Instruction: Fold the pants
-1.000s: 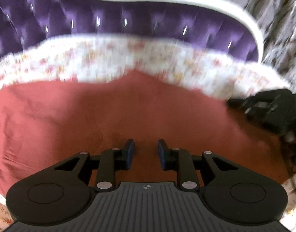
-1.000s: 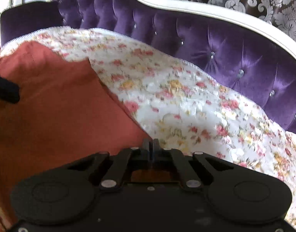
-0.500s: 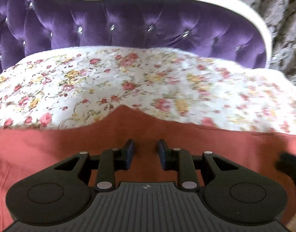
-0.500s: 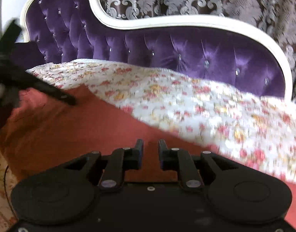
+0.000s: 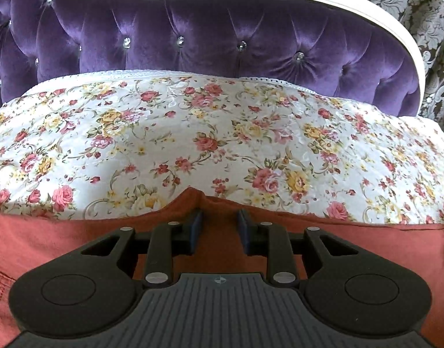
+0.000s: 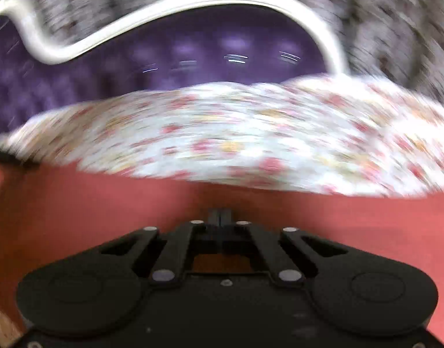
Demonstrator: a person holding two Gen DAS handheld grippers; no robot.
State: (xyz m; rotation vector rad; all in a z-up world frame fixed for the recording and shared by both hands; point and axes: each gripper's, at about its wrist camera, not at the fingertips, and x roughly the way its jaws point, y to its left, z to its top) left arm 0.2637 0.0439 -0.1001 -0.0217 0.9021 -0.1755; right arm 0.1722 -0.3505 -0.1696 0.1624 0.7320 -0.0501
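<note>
Pants (image 5: pixel 62 240) of rust-red cloth are being spread across the lower part of both views, over a floral bedspread (image 5: pixel 222 133). A peak of red fabric is being pinched by the left gripper (image 5: pixel 219 229), its blue-padded fingers (image 5: pixel 196 227) being held slightly apart by the bunched cloth at lower centre. The right gripper (image 6: pixel 219 217) is being shown blurred at lower centre, fingers pressed together; whether cloth is being caught between them cannot be told. A purple tufted headboard (image 5: pixel 210 40) is being framed along the top.
</note>
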